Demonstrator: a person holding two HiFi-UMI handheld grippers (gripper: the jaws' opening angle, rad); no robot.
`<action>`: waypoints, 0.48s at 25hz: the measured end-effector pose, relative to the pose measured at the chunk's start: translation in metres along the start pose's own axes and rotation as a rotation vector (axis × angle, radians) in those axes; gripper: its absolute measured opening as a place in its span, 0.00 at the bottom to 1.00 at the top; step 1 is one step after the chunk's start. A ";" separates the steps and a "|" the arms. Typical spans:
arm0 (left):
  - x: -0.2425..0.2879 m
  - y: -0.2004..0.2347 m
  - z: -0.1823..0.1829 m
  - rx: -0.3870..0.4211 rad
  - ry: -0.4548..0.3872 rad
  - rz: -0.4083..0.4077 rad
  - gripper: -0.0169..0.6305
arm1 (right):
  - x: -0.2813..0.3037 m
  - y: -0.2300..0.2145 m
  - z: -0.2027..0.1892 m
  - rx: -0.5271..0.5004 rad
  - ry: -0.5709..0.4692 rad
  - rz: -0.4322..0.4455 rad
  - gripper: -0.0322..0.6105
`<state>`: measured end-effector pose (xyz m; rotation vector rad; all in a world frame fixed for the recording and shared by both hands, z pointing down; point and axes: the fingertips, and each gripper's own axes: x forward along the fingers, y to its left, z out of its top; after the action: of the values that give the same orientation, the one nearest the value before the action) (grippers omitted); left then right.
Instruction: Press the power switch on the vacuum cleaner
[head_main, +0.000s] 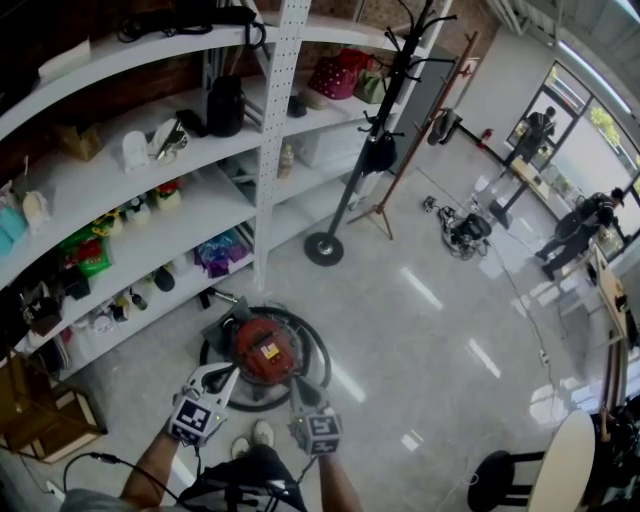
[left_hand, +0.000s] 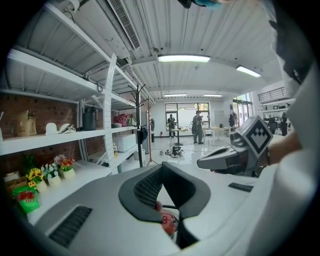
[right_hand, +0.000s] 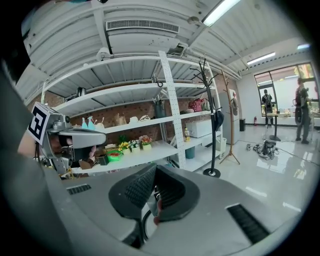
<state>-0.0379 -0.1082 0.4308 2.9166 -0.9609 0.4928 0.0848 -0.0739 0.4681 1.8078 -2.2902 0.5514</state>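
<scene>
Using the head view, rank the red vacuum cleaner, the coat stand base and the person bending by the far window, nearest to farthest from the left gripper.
From the left gripper:
1. Red vacuum cleaner, just ahead on the floor.
2. Coat stand base, farther ahead.
3. Person, far right.

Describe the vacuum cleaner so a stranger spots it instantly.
Find the long white shelving unit on the left. On the floor before it sits the vacuum cleaner: the only round red canister, ringed by a black hose.
</scene>
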 end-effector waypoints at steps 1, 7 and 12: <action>0.000 -0.001 0.003 0.003 -0.004 0.000 0.04 | -0.001 0.001 0.003 -0.001 -0.005 0.000 0.07; -0.004 -0.007 0.019 0.021 -0.031 -0.005 0.04 | -0.012 0.007 0.016 -0.006 -0.026 0.013 0.07; -0.010 -0.012 0.032 0.036 -0.049 -0.008 0.04 | -0.024 0.007 0.024 -0.017 -0.053 0.004 0.07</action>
<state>-0.0293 -0.0962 0.3980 2.9764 -0.9556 0.4451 0.0863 -0.0605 0.4362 1.8318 -2.3263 0.4887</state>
